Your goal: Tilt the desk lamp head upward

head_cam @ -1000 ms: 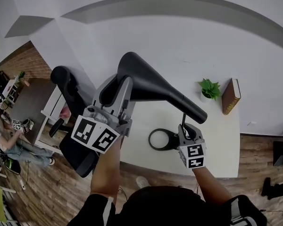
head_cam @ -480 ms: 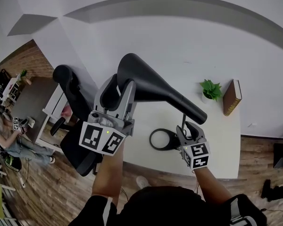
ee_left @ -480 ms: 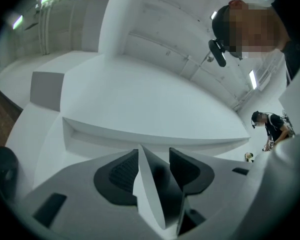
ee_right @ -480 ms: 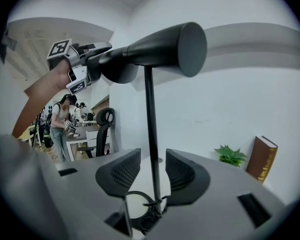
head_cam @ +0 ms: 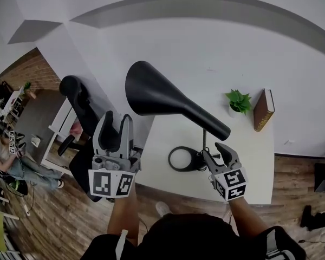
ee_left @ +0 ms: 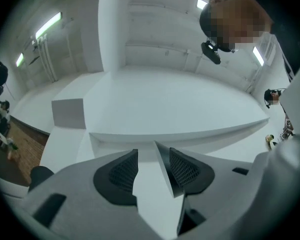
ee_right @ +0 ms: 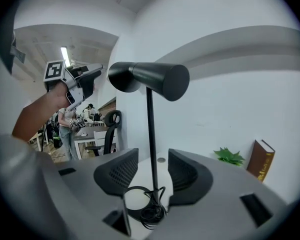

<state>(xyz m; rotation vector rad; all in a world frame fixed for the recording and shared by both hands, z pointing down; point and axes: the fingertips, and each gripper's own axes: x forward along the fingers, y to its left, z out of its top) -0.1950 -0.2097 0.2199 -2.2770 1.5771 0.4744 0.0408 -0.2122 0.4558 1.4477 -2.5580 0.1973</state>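
The black desk lamp stands on the white table (head_cam: 249, 167). Its cone head (head_cam: 162, 99) is tilted on a thin pole (head_cam: 204, 140) above a ring base (head_cam: 184, 160). My left gripper (head_cam: 115, 121) hangs below and left of the head, apart from it; its jaws have just been opening and hold nothing. In the left gripper view the gripper (ee_left: 152, 166) points at bare wall and ceiling, with no lamp in sight. My right gripper (head_cam: 214, 150) sits just short of the pole, jaws just opened. In its own view the gripper (ee_right: 147, 171) frames the pole (ee_right: 151, 134) without touching it, under the head (ee_right: 149, 76).
A small potted plant (head_cam: 238, 102) and an upright brown book (head_cam: 262, 110) stand at the table's far right by the wall. A black office chair (head_cam: 78, 99) is left of the table. A person (head_cam: 5, 156) sits at far left on the wood floor.
The left gripper has let go of the lamp head's rim and dropped down toward me. The right gripper has released the pole and drawn back a little. Both have opened.
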